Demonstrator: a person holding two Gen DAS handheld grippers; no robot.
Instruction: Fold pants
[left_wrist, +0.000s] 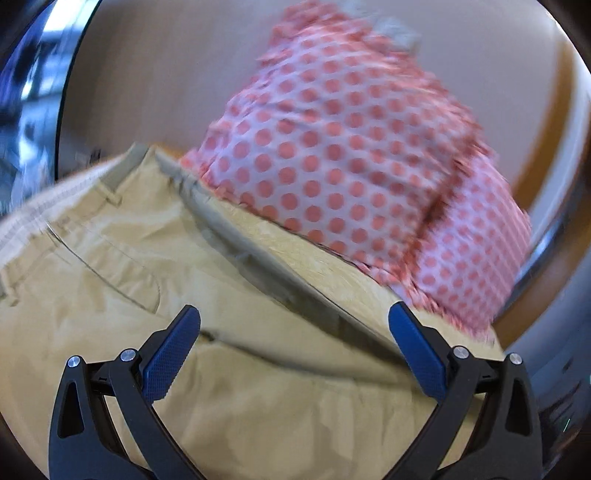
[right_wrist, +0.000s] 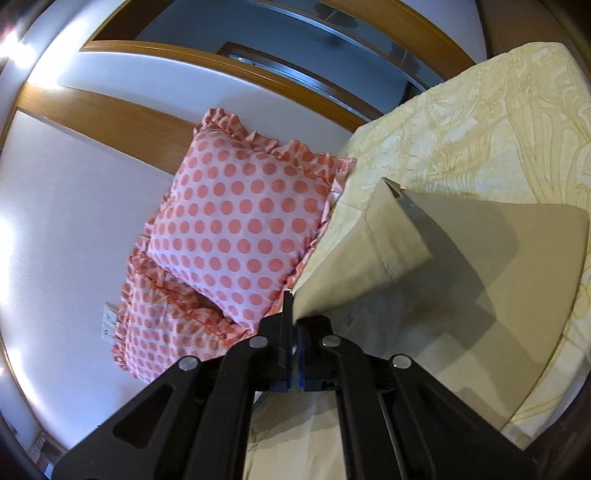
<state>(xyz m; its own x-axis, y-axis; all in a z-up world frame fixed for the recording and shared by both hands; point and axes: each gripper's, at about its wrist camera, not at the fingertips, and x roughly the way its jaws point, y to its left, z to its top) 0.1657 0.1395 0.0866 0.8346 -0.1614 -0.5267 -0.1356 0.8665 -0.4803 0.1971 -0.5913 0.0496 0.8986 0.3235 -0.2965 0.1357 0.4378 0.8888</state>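
Beige pants (left_wrist: 155, 266) lie on the bed, waistband and pocket at the left of the left wrist view. My left gripper (left_wrist: 295, 325) is open and empty just above the pants, blue pads (left_wrist: 173, 354) wide apart. My right gripper (right_wrist: 293, 299) is shut on the hem end of the pants (right_wrist: 373, 251) and holds it lifted above the bed, the fabric draping down to the right.
Two pink pillows with red dots (right_wrist: 240, 225) lean against the white and wood headboard wall (right_wrist: 66, 206); they also show in the left wrist view (left_wrist: 332, 147). The cream patterned bedspread (right_wrist: 480, 122) covers the bed.
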